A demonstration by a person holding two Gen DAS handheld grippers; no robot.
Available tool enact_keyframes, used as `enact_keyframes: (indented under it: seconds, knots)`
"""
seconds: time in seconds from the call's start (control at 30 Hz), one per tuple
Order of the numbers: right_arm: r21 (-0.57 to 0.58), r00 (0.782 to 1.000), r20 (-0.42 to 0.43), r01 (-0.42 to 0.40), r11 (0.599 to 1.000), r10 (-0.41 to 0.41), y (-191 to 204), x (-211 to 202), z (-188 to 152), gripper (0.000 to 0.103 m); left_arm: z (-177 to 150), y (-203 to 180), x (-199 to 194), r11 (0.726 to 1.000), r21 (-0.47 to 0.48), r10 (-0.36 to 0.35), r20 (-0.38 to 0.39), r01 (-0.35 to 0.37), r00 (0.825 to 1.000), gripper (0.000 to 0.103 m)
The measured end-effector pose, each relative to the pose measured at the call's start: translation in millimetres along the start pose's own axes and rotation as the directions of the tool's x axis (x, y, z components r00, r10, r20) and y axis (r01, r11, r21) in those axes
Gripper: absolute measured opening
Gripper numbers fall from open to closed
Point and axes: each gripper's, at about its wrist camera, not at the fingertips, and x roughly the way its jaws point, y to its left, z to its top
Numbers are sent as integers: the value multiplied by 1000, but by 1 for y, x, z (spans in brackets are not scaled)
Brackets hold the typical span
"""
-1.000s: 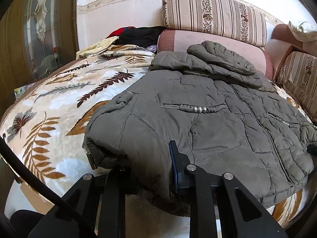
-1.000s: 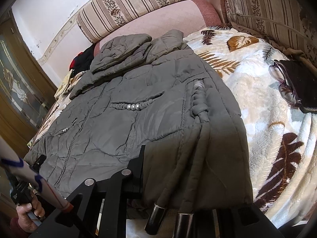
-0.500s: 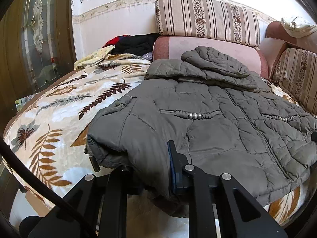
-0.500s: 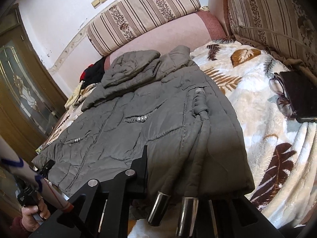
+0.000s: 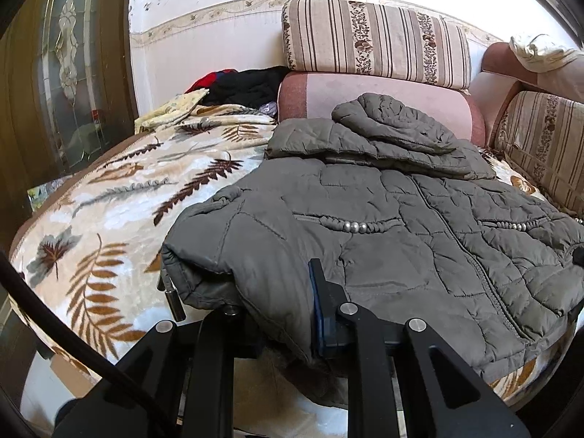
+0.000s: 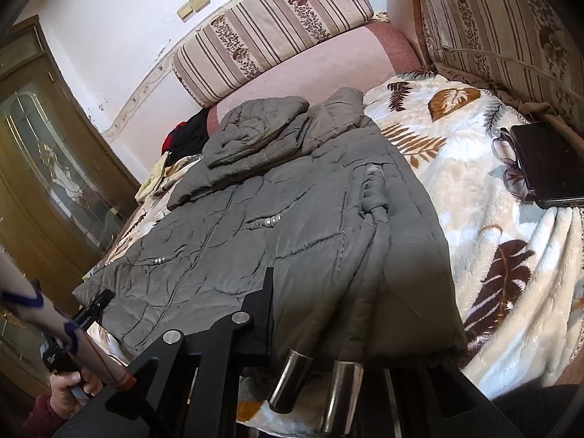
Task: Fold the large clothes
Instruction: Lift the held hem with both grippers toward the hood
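Left gripper (image 5: 277, 314) and right gripper (image 6: 328, 332) clamp grey quilted puffer jacket (image 5: 401, 226) hem (sleeves tucked); you lift evenly, fold toward hood.

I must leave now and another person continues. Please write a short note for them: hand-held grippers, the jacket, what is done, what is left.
Left hand-held gripper: shut on the near hem of the grey jacket.
Right hand-held gripper: shut on the same hem, near the drawstring ends.
Jacket: on the leaf-print blanket, front up, sleeves tucked in, hood folded onto the collar.
Done: sides narrowed.
Left: probably carry the hem toward the hood, then smooth it.
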Motion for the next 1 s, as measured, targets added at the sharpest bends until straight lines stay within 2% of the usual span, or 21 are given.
enact_keyframes:
  seconds: [0.17,0.3,0.47,1.0]
  knots:
    - [13,999,13,-29,999,29,4,-5,13,15,21,-1,-3,1000,22,-4,19,4,1000,19]
    - [14,997,36,-66,998,66,11,-13,36,15,45,1,-8,1000,19,-17,47,16,999,19]
    - [-2,994,64,-94,996,94,21,-20,66,15,85,5,-10,999,-3,-45,74,46,996,21]
    - [-20,978,145,-151,988,152,53,-10,186,15,213,9,22,989,-71,-118,117,127,986,22]
